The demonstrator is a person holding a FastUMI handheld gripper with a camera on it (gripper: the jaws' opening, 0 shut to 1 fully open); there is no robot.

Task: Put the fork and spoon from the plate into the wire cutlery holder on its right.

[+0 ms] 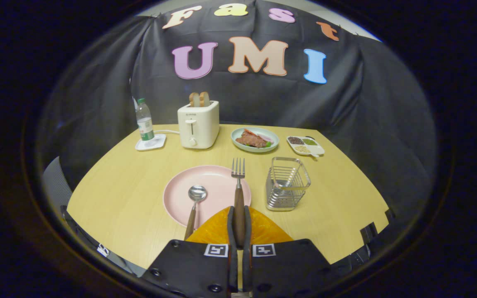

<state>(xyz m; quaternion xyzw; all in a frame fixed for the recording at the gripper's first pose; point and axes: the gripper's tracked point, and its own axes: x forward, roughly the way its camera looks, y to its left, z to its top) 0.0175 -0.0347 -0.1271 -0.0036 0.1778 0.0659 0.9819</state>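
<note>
My gripper (239,227) is shut on the fork (238,194), both fingers pressing its wooden handle. The fork stands out ahead of the fingers, tines pointing away, raised over the right part of the pink plate (213,182). A spoon (194,205) with a wooden handle lies on the plate just left of my fingers, bowl facing up. The wire cutlery holder (287,183) stands upright and empty on the table to the right of the plate and of the fork.
Beyond the plate stand a white toaster (198,123) with two bread slices, a water bottle (144,120) on a white coaster, a green plate of food (254,139) and a small divided tray (305,145). Bare wooden table (126,186) lies left of the plate.
</note>
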